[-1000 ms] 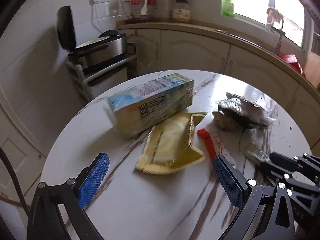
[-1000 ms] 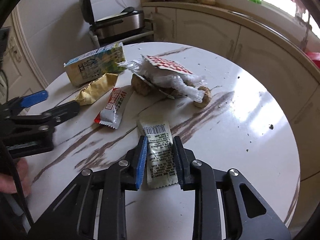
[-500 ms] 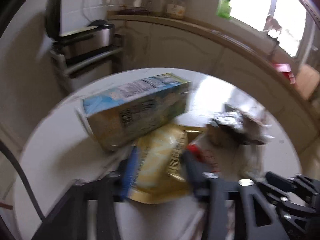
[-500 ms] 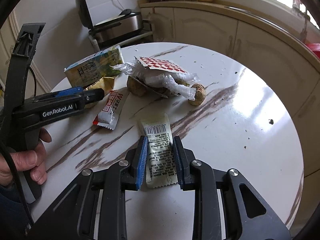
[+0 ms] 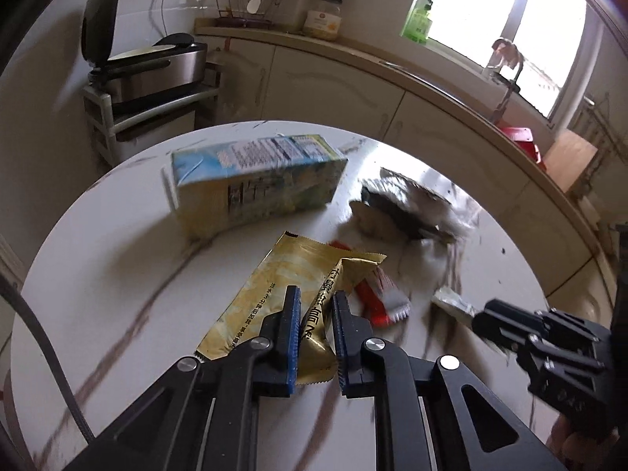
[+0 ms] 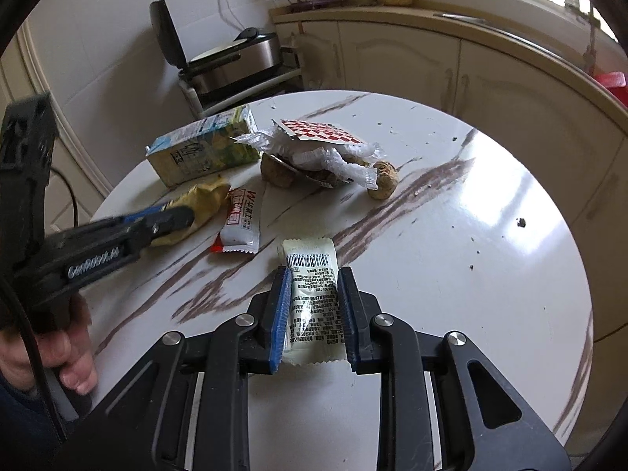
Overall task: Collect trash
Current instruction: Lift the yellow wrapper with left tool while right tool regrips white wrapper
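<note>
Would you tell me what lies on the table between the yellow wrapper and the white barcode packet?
A red-and-white snack wrapper lies between the yellow wrapper and white packet, clearest in the right wrist view.

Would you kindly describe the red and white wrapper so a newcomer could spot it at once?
On the round marble table, look just in front of the drink carton. The red and white wrapper lies flat between the yellow packet and the pale barcode sachet, the only one with a red end.

Right gripper (image 6: 314, 306) clamped on white barcode sachet (image 6: 312, 298); left gripper (image 6: 180, 216) pinching yellow wrapper (image 6: 204, 200) beside.
</note>
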Demonstrator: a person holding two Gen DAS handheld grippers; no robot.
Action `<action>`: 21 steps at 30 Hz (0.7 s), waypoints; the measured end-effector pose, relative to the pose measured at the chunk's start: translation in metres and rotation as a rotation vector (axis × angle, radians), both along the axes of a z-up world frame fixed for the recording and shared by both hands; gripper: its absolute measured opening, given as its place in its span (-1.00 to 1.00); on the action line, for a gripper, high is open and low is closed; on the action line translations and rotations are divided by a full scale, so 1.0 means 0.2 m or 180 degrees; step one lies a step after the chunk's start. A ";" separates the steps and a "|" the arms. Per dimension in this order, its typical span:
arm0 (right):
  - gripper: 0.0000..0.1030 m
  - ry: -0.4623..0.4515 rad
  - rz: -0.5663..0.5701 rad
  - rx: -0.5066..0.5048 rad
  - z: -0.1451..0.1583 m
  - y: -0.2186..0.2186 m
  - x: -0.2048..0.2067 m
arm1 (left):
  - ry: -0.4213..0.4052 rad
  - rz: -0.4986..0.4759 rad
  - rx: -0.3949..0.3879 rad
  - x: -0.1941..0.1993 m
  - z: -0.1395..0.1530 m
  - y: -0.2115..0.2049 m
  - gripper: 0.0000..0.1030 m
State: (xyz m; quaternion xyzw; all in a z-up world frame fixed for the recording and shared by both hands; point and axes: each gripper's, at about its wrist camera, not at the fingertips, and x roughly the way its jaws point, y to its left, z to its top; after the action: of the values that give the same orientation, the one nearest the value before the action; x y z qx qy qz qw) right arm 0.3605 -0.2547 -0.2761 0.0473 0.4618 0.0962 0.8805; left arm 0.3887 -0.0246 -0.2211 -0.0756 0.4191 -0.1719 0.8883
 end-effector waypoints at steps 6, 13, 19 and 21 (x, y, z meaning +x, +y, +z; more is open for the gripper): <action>-0.84 0.0061 -0.0010 0.0041 -0.02 0.00 -0.07 | -0.0062 -0.0007 0.0064 -0.21 0.05 0.05 -0.80; 0.18 0.0051 -0.0057 0.0014 -0.02 -0.01 -0.10 | -0.0070 0.0004 0.0112 -0.35 0.09 0.03 -0.80; 0.04 0.0092 -0.0020 -0.0429 -0.08 0.03 -0.04 | -0.0081 0.0008 0.0111 -0.39 0.13 0.03 -0.81; -0.39 0.0080 -0.0036 -0.0477 -0.07 0.04 -0.06 | -0.0117 0.0017 0.0111 -0.42 0.15 0.04 -0.82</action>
State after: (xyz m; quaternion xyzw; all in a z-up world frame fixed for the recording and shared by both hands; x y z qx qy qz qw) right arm 0.3478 -0.2464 -0.2906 -0.0150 0.4784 0.0557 0.8762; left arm 0.3055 -0.0164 -0.1909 -0.0581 0.4054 -0.1635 0.8975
